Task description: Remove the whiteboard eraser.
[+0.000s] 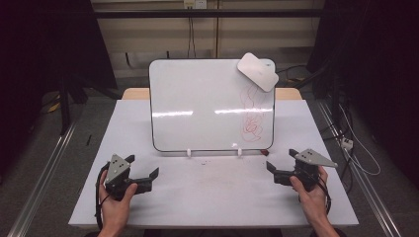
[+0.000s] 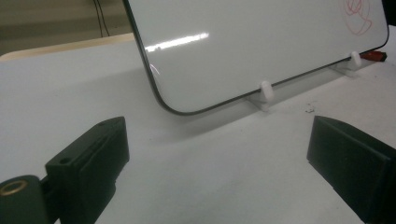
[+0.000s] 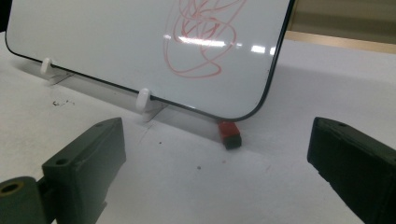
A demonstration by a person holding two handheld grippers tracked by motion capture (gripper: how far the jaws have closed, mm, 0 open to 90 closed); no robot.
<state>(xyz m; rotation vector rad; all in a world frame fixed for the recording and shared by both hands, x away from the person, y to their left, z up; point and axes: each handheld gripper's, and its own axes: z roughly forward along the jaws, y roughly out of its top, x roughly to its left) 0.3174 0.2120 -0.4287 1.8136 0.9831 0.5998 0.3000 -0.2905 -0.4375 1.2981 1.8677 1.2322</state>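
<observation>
High view: glossy white rounded-corner whiteboard (image 1: 197,106) propped upright mid-table on small white plastic clips, red scribble (image 1: 252,116) at its right side, white rounded eraser pad (image 1: 257,71) stuck at top right corner. Matte white table (image 1: 207,197). Left gripper (image 1: 146,170) and right gripper (image 1: 279,165) rest near front edge, hand-held, angled inward.

Left gripper view: black jaws wide apart, empty; board's lower left corner ahead.

Right gripper view: jaws wide apart, empty; small red-and-black marker cap (image 3: 229,134) lies under board's lower right corner.

Glossy, smooth whiteboard (image 1: 197,103) on a matt white table (image 1: 212,197); matt black plastic jaws.
</observation>
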